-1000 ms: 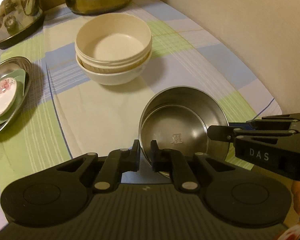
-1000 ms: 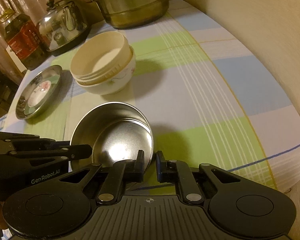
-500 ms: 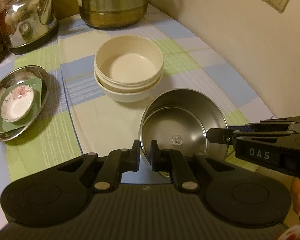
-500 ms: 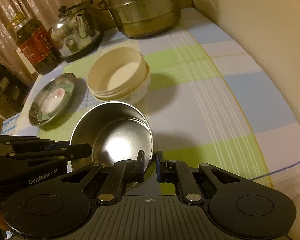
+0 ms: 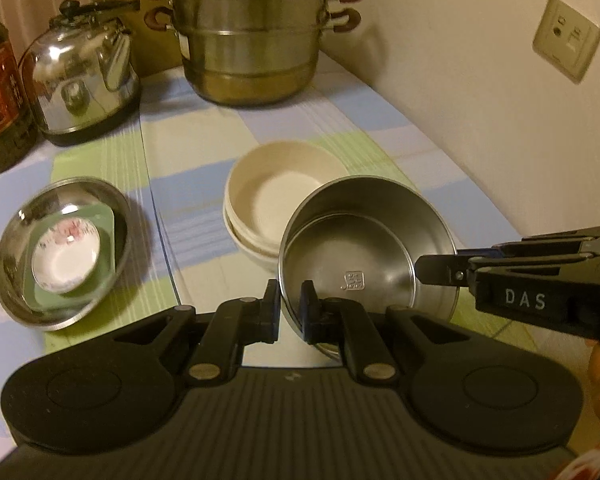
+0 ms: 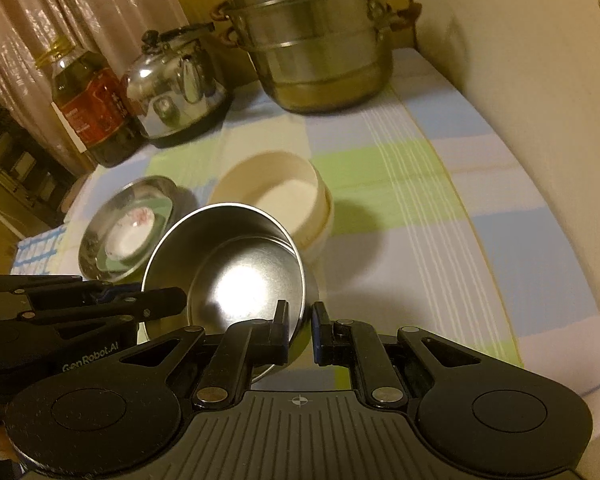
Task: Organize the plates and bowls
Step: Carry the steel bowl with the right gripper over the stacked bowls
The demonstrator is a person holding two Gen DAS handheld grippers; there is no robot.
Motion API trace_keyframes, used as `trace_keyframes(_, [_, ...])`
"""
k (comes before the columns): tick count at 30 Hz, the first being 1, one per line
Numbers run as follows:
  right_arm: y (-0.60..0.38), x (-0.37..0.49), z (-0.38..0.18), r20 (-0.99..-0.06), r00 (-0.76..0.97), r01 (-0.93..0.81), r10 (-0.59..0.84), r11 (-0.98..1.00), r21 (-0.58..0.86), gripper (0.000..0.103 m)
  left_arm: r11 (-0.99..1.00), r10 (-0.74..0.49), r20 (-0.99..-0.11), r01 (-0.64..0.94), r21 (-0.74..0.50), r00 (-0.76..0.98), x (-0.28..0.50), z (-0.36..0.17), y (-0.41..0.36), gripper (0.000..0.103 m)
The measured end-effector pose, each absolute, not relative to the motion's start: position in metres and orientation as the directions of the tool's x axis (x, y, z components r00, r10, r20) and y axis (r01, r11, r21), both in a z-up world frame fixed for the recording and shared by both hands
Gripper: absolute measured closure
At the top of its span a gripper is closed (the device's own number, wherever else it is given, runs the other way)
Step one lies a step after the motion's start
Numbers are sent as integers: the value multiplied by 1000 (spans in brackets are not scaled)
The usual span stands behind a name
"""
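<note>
- So the steel bowl (image 5: 366, 248) is up off the checked tablecloth (image 5: 188, 152), tilted, partly in front of the stacked cream bowls (image 5: 276, 196).
- Left gripper (image 5: 290, 304) is clamped on its near rim, right gripper (image 6: 300, 322) pinches the rim on the opposite side.
- Steel plate (image 5: 16, 280) holding a flowered saucer (image 5: 66, 256) sits off to the left; kettle (image 5: 84, 80) and steamer pot (image 5: 252, 32) at the back.

Dim yellowish indoor light, glare on steel, fisheye-bent edges, slight motion blur.
</note>
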State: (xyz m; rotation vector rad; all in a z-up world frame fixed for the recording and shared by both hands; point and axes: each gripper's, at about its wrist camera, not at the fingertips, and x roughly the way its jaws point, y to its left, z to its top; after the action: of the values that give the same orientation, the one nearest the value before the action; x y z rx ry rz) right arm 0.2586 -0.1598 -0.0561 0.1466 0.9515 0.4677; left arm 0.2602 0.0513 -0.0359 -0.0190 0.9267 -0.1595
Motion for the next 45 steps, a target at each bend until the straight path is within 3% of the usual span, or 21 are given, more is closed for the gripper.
trace_keyframes(14, [-145,316,-36,-731,505,-323,458,886,332,92,991,-127,-765,105,-78,631,311,-21,64,94])
trace_keyframes(45, [-135,372,-67,-800,407,-248,440,897,367,92,990,-140,-824,98,-103,550,363,-57,75,94])
